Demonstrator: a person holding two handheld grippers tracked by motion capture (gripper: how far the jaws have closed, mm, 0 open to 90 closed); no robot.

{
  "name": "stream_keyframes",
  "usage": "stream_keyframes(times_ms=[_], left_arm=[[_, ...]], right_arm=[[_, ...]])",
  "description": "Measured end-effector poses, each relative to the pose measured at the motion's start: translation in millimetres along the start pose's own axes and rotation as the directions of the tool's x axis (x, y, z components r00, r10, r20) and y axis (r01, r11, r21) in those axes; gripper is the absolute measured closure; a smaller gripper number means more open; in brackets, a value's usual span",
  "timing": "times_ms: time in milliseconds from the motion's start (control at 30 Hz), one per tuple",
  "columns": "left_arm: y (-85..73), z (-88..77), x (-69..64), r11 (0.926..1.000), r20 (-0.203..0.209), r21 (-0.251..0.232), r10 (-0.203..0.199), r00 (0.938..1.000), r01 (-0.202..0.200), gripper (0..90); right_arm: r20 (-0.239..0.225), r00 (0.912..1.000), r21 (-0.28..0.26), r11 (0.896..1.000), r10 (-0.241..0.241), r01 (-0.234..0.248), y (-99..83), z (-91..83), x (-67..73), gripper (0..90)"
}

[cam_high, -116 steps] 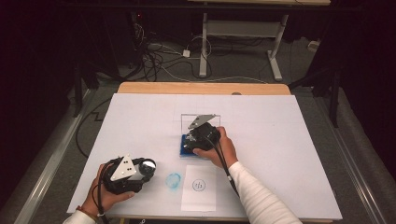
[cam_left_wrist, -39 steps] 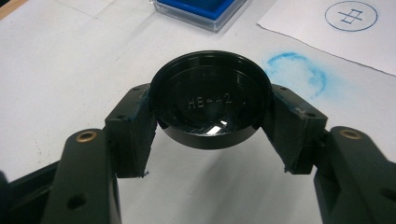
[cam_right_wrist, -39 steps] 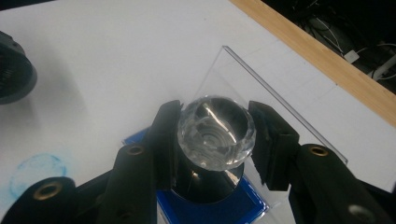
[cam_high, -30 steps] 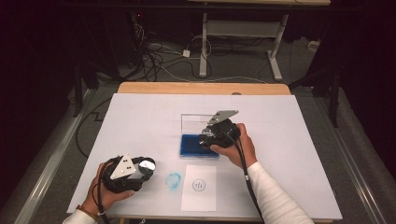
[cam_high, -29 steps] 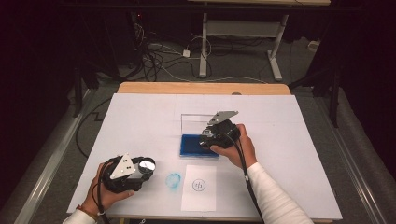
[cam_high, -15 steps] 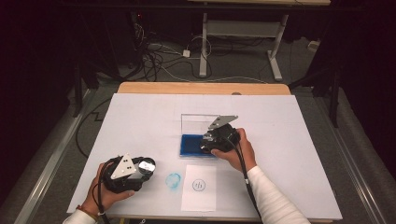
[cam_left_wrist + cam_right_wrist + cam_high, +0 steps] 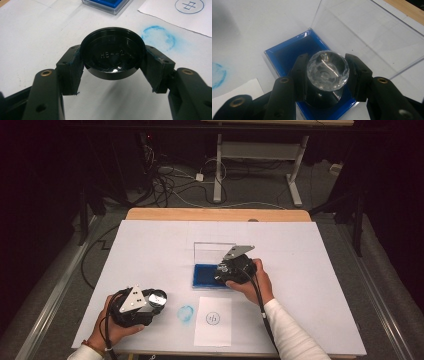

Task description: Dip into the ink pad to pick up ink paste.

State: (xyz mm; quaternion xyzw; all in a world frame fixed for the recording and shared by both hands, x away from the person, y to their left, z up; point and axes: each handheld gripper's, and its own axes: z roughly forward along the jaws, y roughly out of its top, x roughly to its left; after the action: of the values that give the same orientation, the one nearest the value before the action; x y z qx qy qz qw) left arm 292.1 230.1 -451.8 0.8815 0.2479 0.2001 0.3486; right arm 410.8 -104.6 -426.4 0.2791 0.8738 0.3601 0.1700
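Observation:
My right gripper (image 7: pixel 328 75) is shut on a stamp with a faceted clear knob (image 7: pixel 328 67) and a black body. The stamp's base is down in the blue ink pad (image 7: pixel 284 56) of an open case with its clear lid (image 7: pixel 372 37) upright behind. In the high view the right gripper (image 7: pixel 227 272) is over the pad (image 7: pixel 202 275) at mid-table. My left gripper (image 7: pixel 113 60) is shut on a round black cap (image 7: pixel 113 56) with raised lettering, held just above the table. From above, the left gripper (image 7: pixel 155 299) is near the front left.
A white paper slip (image 7: pixel 213 320) with a blue circled stamp mark lies near the table's front edge. Left of it there is a blue ring smudge (image 7: pixel 186 313) on the white table cover (image 7: pixel 150 250). A wooden edge (image 7: pixel 215 214) runs along the far side.
Since the earliest frame the right gripper with the stamp has shifted right over the ink pad. Over the last second it barely moved. The left hand has stayed still.

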Motion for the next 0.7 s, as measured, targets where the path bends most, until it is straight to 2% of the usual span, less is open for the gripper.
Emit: stream_keyframes(times_ms=[67, 233, 367, 533, 667, 700], left_arm=[[0.1, -0.3, -0.3, 1.0, 0.0, 0.001, 0.002, 1.0, -0.002, 36.3], [0.6, -1.8, -1.0, 1.0, -0.005, -0.007, 0.006, 1.0, -0.006, 36.2], [1.7, -2.1, -3.2, 0.9999, -0.007, -0.008, 0.015, 0.9999, -0.015, 36.2], [1.3, -2.2, -3.1, 0.9999, -0.008, -0.006, 0.011, 0.9999, -0.011, 36.2], [1.1, -4.1, -3.7, 0.9999, -0.01, -0.009, 0.013, 0.9999, -0.013, 36.3], [0.9, -4.4, -3.5, 0.9999, -0.01, -0.011, 0.012, 0.9999, -0.012, 36.2]], right_arm=[[-0.012, 0.9999, -0.017, 1.0, 0.008, -0.008, -2.8, 0.2, -1.8, 56.7], [-0.002, 1.0, -0.015, 1.0, -0.007, 0.007, -2.7, 0.1, -0.5, 56.8], [-0.033, 0.999, -0.036, 0.999, 0.031, -0.032, -5.4, 1.0, -8.1, 56.8], [0.015, 0.9996, -0.017, 1.0, -0.024, 0.024, -3.5, 0.7, 1.9, 56.8], [-0.036, 0.9985, -0.044, 0.998, 0.041, -0.042, -9.8, -1.5, -9.7, 56.8], [-0.034, 0.9988, -0.044, 0.998, 0.035, -0.036, -10.1, -2.1, -9.8, 56.8]])
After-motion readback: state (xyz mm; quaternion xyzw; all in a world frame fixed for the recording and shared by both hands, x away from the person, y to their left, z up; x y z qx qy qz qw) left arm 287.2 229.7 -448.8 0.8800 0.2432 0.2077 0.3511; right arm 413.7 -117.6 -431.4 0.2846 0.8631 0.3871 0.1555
